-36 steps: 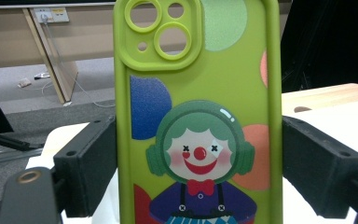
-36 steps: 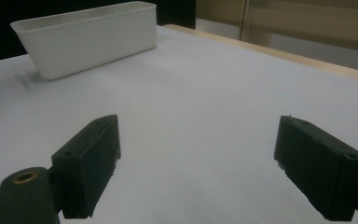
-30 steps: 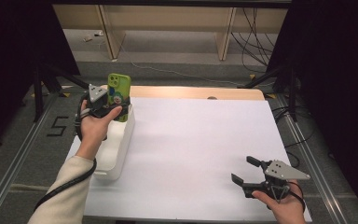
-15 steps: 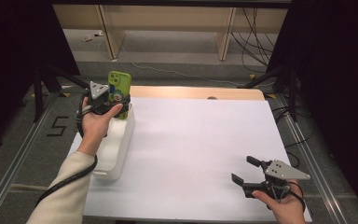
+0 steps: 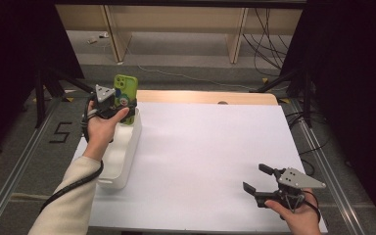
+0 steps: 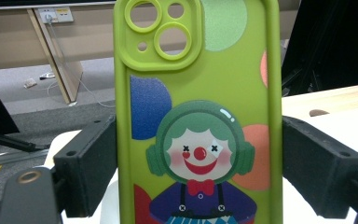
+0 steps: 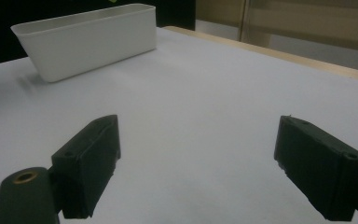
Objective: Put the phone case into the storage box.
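— From the high view, where is the phone case?

— My left gripper (image 5: 122, 106) pinches the green phone case (image 5: 126, 93) upright over the far end of the white bin (image 5: 127, 147) at the left of the tabletop (image 5: 210, 147). I cannot tell what the bin holds.

— And the left gripper view?

— Both pads press the case's (image 6: 198, 112) edges.

— The right gripper view?

— My right gripper (image 7: 198, 163) is spread over bare tabletop (image 7: 205, 107); the bin (image 7: 88, 39) stands well apart.
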